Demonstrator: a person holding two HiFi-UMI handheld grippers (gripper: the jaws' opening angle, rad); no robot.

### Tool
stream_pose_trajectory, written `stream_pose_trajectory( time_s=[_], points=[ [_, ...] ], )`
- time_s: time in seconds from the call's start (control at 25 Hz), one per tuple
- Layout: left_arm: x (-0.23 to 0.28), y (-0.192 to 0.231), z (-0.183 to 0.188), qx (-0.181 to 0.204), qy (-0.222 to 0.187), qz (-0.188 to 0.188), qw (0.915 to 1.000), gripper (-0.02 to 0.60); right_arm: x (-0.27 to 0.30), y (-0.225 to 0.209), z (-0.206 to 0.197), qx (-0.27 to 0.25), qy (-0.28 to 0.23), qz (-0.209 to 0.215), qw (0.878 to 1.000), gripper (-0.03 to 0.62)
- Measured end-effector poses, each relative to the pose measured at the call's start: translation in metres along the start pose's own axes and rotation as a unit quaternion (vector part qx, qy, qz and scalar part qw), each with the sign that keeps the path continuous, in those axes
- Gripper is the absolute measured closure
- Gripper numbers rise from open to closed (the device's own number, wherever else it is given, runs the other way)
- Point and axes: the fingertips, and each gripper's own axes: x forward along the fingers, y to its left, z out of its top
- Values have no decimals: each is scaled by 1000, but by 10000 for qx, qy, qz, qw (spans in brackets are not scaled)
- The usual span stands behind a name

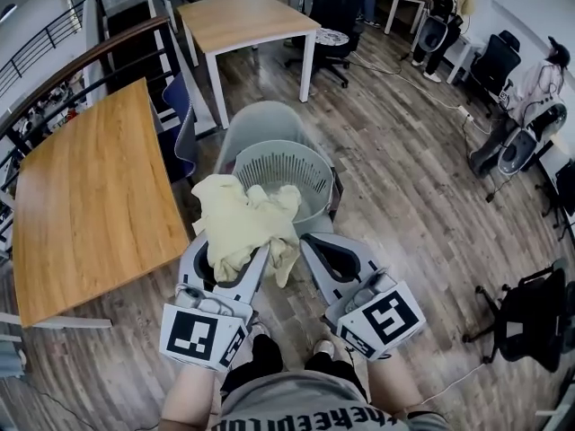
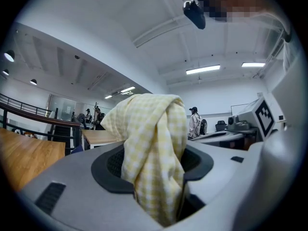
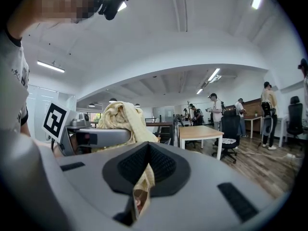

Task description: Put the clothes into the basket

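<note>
A pale yellow checked cloth [image 1: 238, 218] hangs bunched between my two grippers, just in front of the round grey slatted basket [image 1: 278, 164]. My left gripper [image 1: 232, 245] is shut on a thick fold of it. In the left gripper view the cloth [image 2: 154, 138] fills the gap between the left gripper's [image 2: 154, 177] jaws and rises above them. My right gripper [image 1: 307, 238] is beside it, jaws nearly together. In the right gripper view a thin strip of the cloth sits pinched in the right gripper's [image 3: 147, 170] slit, and the rest of the cloth [image 3: 120, 112] drapes over the left gripper. Both grippers point level.
The basket rests on a grey chair [image 1: 260, 115]. A long wooden table [image 1: 90, 196] runs along the left with a blue chair [image 1: 184, 124] beside it. Another table [image 1: 247, 16] stands behind the basket. Black office chairs [image 1: 530, 321] stand at the right on the wooden floor.
</note>
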Motion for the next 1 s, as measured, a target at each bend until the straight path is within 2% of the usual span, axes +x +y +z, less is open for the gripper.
stream_pose_trajectory(
  time_s=[0.6, 1.0],
  points=[
    [4, 36, 2, 58, 19, -587, 9983, 328, 28, 11, -2, 90, -29, -632, 9980, 585],
    [17, 47, -6, -97, 47, -821, 9966, 328, 31, 2, -14, 159, 79, -950, 9953, 585]
  ],
)
